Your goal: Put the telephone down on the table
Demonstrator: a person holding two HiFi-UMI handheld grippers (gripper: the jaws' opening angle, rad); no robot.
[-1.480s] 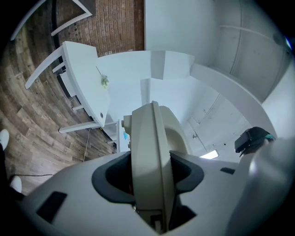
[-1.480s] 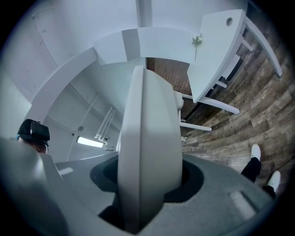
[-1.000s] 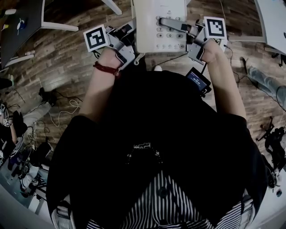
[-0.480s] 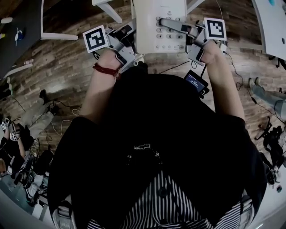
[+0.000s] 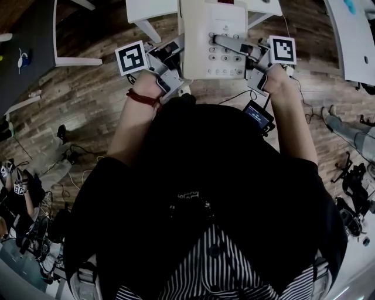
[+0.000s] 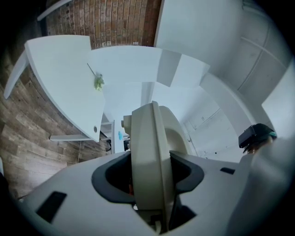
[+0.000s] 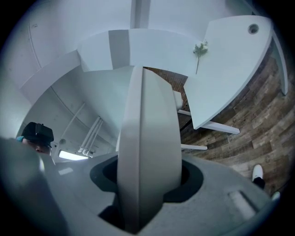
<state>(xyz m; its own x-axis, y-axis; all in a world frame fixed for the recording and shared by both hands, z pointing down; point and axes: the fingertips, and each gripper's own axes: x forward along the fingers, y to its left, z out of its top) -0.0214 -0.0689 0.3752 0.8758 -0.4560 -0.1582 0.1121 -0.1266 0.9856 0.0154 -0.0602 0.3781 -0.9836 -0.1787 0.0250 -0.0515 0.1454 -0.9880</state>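
The white telephone (image 5: 214, 41), keypad up, hangs in the air over the wooden floor, gripped from both sides. My left gripper (image 5: 174, 55) is shut on its left edge. My right gripper (image 5: 231, 50) is shut on its right edge, one finger (image 5: 229, 42) lying across the keypad. In the left gripper view the telephone (image 6: 152, 156) stands edge-on between the jaws of the left gripper (image 6: 152, 184). The right gripper view shows the same: the telephone's (image 7: 147, 147) edge fills the gap of the right gripper (image 7: 145, 184).
A white table (image 5: 149, 9) lies just beyond the telephone, seen too as a curved top (image 6: 64, 78) (image 7: 230, 64) bearing a small green sprig (image 6: 98, 82). Another white table (image 5: 351, 35) is at right. Cables (image 5: 88, 152) and a small screen device (image 5: 258, 114) are nearby.
The telephone and both grippers sit slightly lower in the head view, and more of the white table beyond them shows. Both grips are unchanged.
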